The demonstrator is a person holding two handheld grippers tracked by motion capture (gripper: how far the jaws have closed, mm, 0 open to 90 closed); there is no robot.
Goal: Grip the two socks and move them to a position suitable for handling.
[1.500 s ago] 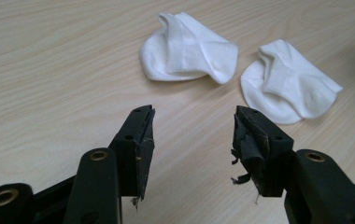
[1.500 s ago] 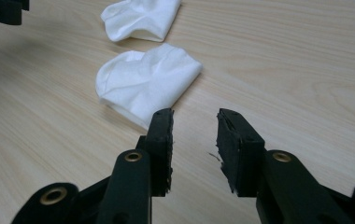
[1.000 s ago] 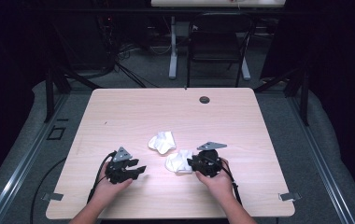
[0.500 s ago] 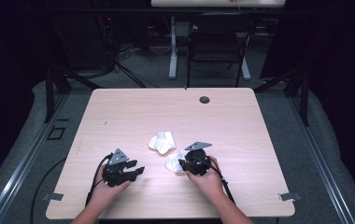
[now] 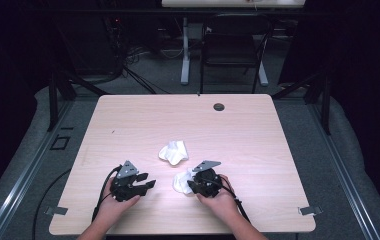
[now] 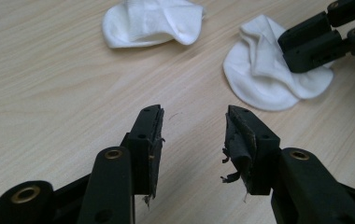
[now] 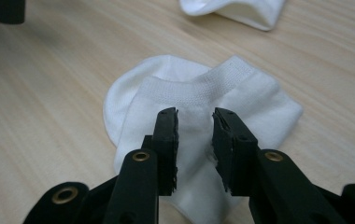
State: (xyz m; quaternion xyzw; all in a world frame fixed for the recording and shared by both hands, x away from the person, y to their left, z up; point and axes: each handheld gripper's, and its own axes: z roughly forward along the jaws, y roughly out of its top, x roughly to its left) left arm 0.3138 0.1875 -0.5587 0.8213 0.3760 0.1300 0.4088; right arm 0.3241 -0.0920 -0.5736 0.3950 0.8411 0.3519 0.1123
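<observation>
Low in the right gripper view, the right hand-held gripper [image 7: 194, 126] is hanging unclenched, its jaws just closing over the near sock [image 7: 199, 102] lying on the desk [image 7: 49, 93]. Pinching one thin layer could be letting it slip. The left hand-held gripper [image 6: 194, 126] is idling released.
</observation>
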